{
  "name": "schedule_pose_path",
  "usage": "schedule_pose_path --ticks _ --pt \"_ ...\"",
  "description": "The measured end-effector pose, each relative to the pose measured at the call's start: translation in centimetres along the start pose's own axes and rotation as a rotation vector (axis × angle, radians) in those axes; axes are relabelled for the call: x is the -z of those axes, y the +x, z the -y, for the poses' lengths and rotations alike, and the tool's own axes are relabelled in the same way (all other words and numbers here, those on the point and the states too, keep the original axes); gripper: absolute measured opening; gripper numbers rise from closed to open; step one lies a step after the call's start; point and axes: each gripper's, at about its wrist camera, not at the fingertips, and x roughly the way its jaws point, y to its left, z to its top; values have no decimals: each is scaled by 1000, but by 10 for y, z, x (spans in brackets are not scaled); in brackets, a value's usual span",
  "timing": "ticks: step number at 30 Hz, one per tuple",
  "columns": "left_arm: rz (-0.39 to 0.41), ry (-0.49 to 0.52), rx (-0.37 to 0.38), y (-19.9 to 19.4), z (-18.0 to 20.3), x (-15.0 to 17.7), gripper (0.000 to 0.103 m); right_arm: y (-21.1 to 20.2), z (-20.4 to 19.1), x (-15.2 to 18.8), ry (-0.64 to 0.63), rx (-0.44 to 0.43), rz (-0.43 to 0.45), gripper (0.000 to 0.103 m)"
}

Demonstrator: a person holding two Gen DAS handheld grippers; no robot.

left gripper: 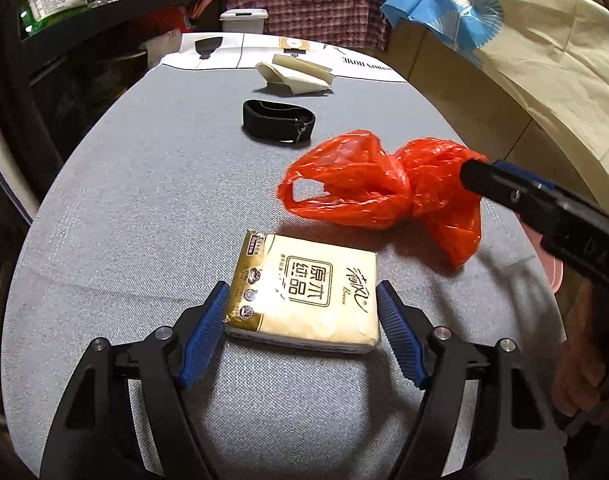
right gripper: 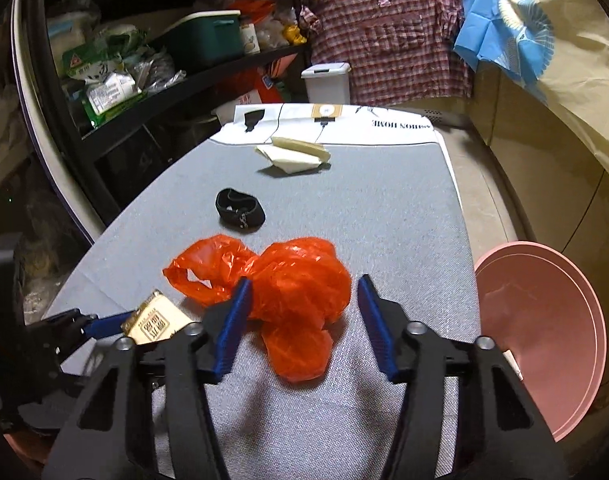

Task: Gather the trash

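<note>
A cream tissue pack (left gripper: pixel 304 298) lies on the grey table (left gripper: pixel 144 200) between the open fingers of my left gripper (left gripper: pixel 302 304); the left pad touches its edge. It also shows in the right wrist view (right gripper: pixel 156 322). A crumpled orange plastic bag (right gripper: pixel 292 292) lies on the table, partly between the open fingers of my right gripper (right gripper: pixel 302 296), not squeezed. The bag also shows in the left wrist view (left gripper: pixel 380 188), with the right gripper's finger tip against it. A crumpled cream paper (left gripper: pixel 294 74) and a black band (left gripper: pixel 278 120) lie farther back.
A pink round basin (right gripper: pixel 544 340) stands beside the table's right edge. A white lidded bin (right gripper: pixel 328 82) stands beyond the far end. Dark shelves (right gripper: pixel 144 60) full of goods stand on the left. A plaid shirt (right gripper: pixel 388 40) hangs behind.
</note>
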Motion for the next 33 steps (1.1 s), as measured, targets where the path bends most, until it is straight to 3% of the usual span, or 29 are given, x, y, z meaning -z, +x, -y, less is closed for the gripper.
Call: schedule_pose_path --ticks 4,7,18,33 --pt "2 -7 -7 1 -1 -1 71 4 -2 1 -19 0 -16 22" --pt "5 -6 -10 0 -1 -2 70 4 -3 2 -28 -1 -21 11" --pt "22 -77 -37 -6 -19 -4 68 -14 0 -1 -24 24 38 7" --pt "101 -71 -44 -27 -17 -10 68 -38 8 0 -14 61 85 7"
